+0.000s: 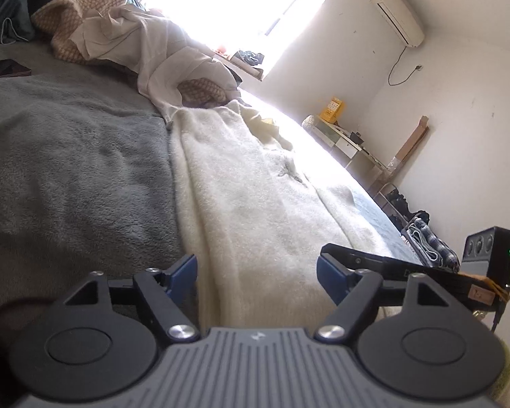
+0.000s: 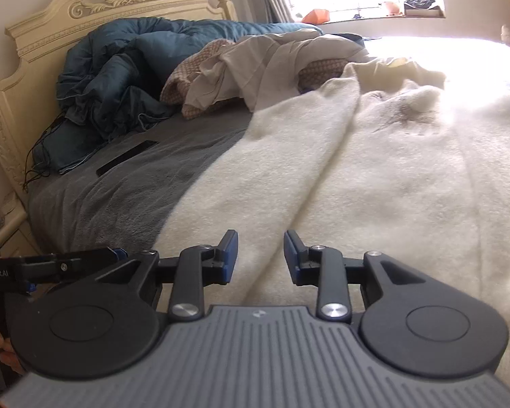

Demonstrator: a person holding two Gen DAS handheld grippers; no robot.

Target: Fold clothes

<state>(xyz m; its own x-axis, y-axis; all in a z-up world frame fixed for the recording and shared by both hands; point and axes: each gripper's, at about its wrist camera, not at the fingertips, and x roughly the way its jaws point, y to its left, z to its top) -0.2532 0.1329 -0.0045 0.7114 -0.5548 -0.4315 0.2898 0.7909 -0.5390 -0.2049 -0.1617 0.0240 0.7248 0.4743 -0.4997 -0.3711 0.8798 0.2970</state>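
A: Where does the garment lie?

B: The cream fleece garment [image 2: 374, 183] is spread over the near half of the bed [image 2: 112, 190], on the grey bedsheet, running from the near edge toward the window side. A long ridge runs up it where one panel laps the other. Whether it is partly folded or only laid out, I cannot tell.

A: And the tools?

B: Both hover low over the garment's near end, side by side. The left tool [image 1: 256, 273] stands wide, nothing between its blue pads. The right tool [image 2: 261, 255] is narrower but still parted, also holding nothing.

A: How will the fabric handle?

B: I judge it thick, soft and limp, fairly heavy for clothing. It will sag and drag on the fuzzy sheet, not slide, and a bulky fold may spring back. The pile gives the pads good grip, so slipping is unlikely.

A: Where to take hold?

B: At an edge or corner near the bed's near edge, pinching the full thickness; the lapped ridge [image 2: 326, 156] is the other clear place.

A: Anything else nearby?

B: A heap of pale sheeting [image 2: 255, 64] and a blue quilt [image 2: 119, 78] lie toward the headboard [image 2: 85, 3], and a dark phone [image 2: 127, 158] on the sheet, all apart from the garment.
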